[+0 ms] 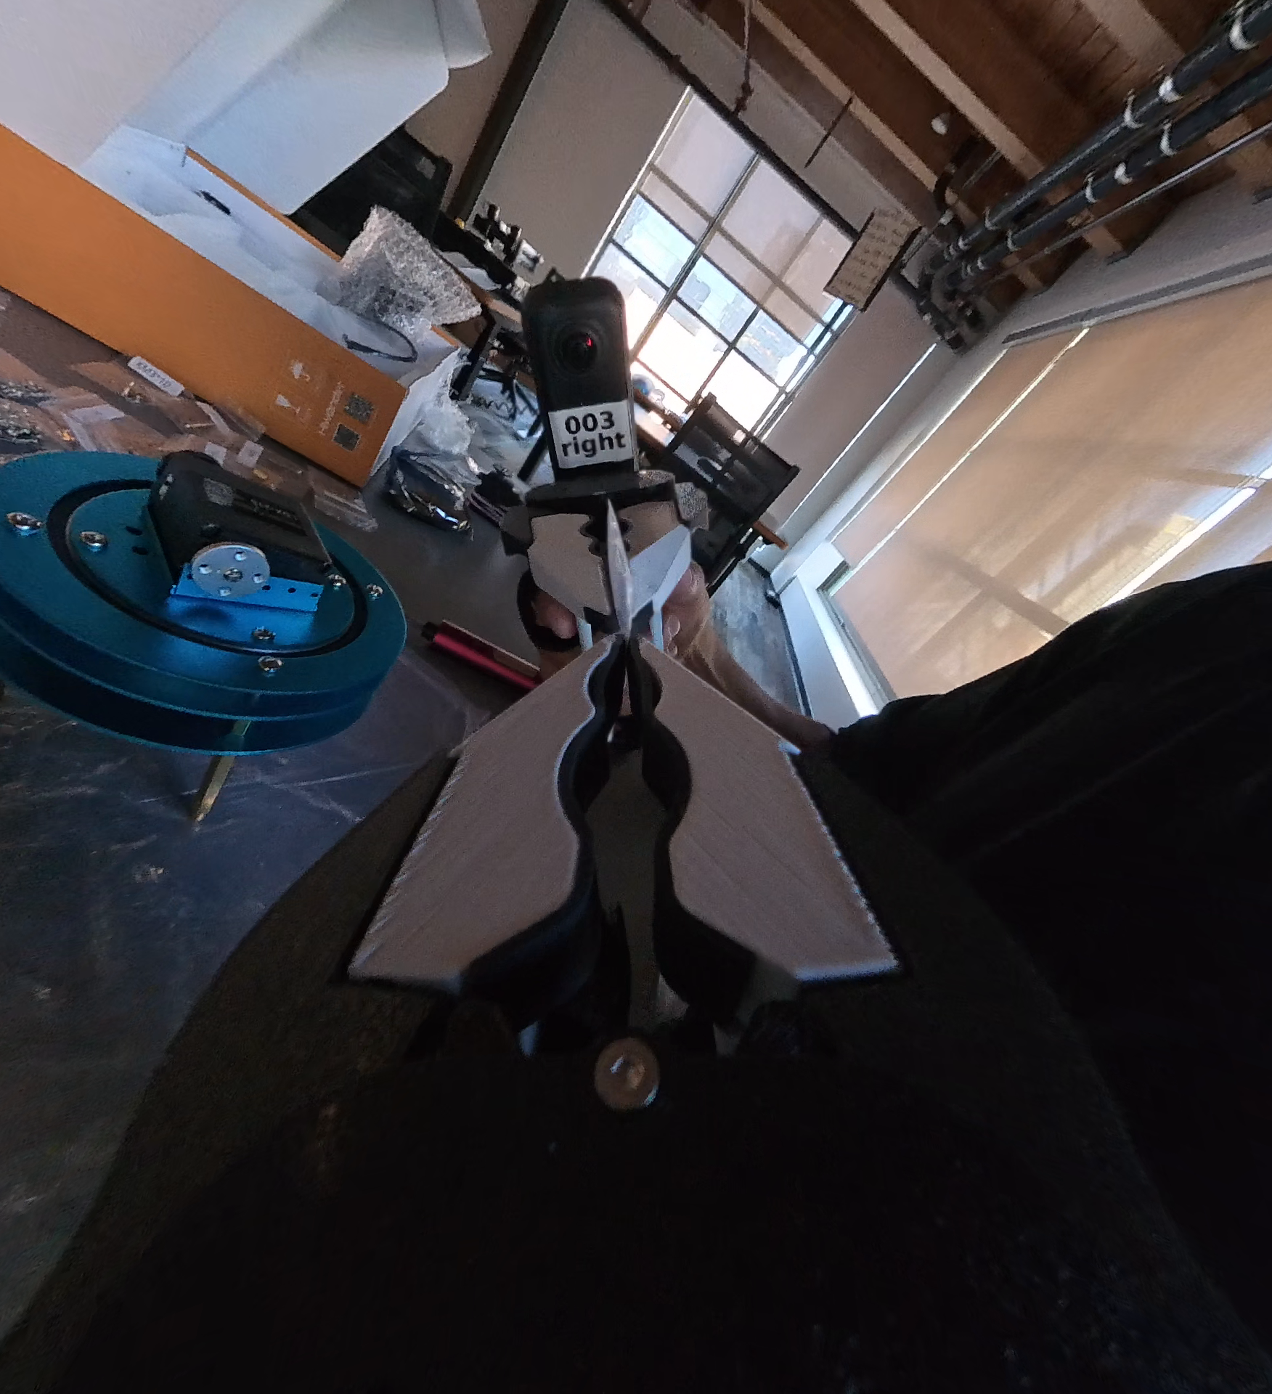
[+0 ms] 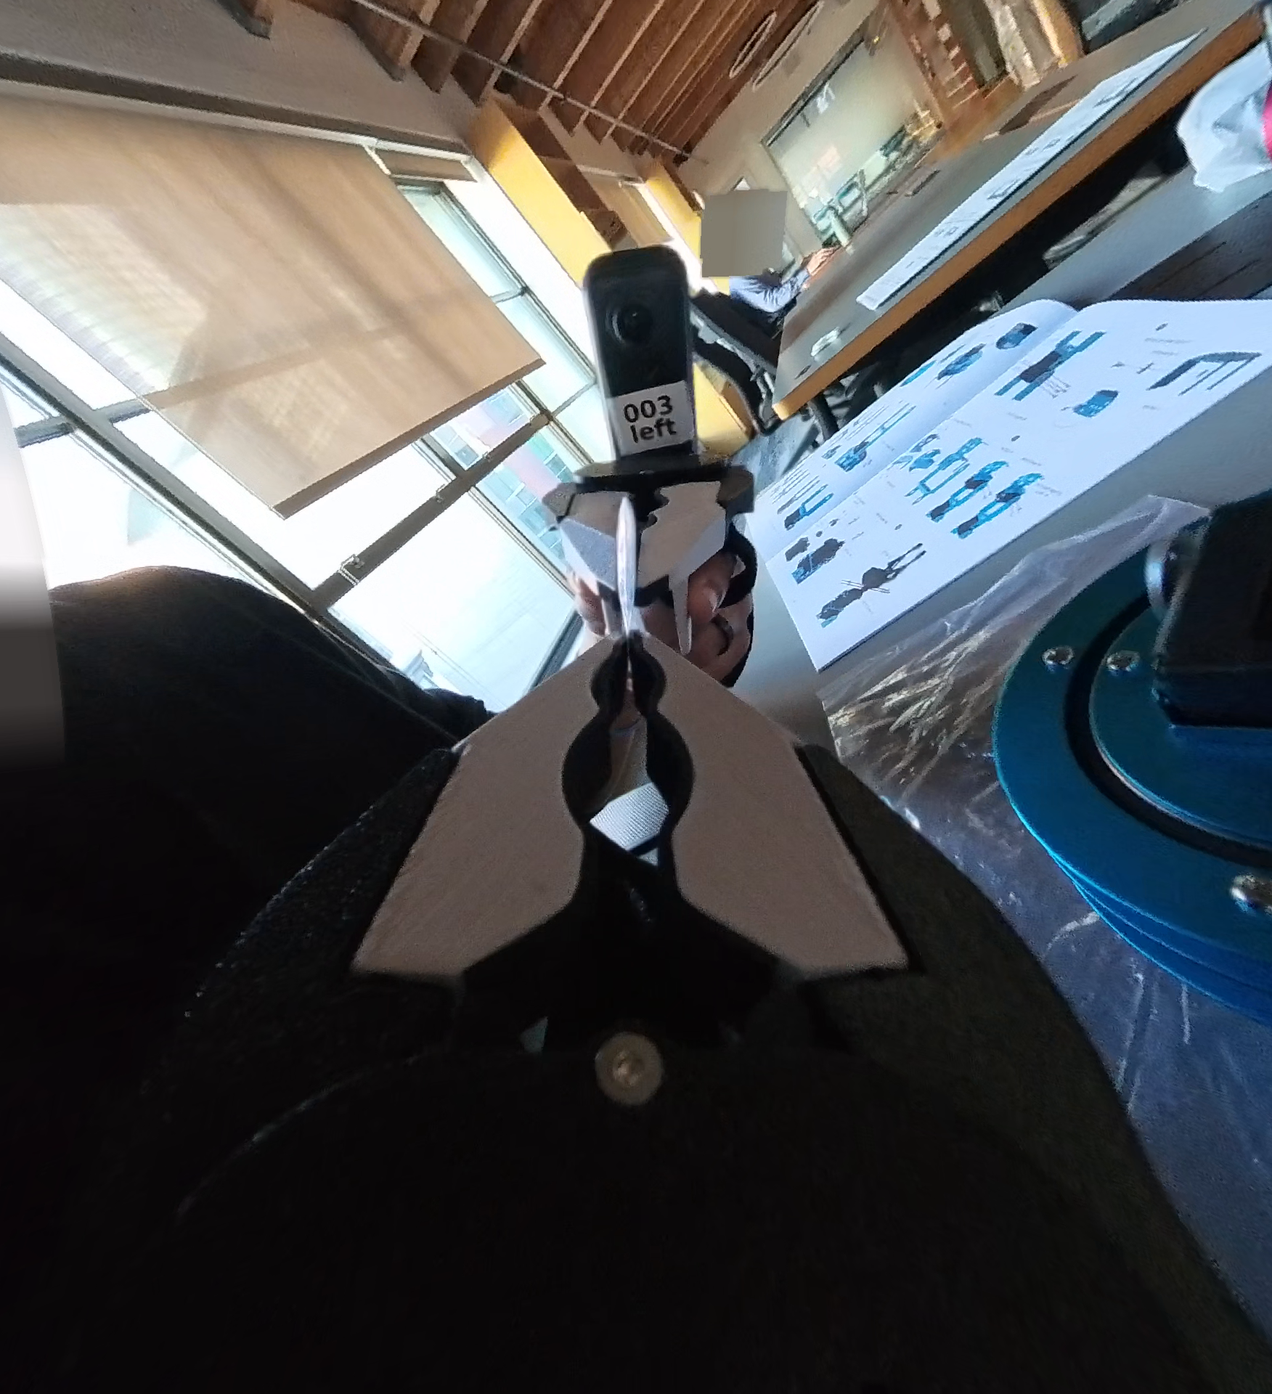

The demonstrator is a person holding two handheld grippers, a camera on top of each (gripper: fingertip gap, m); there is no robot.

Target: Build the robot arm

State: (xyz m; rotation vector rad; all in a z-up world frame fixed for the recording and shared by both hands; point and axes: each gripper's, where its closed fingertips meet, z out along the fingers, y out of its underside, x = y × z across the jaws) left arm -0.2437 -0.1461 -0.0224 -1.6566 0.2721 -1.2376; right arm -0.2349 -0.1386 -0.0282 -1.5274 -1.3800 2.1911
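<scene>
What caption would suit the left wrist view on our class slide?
Two shut grippers, left gripper and right gripper, meet tip to tip on a thin white strip, beside a blue round base.

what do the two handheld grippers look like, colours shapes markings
Both match: the left gripper and right gripper each have two pale grey wedge fingers with wavy black inner pads, a black body and a silver screw. Each carries an upright black camera bearing a white label. A black sleeve shows.
</scene>
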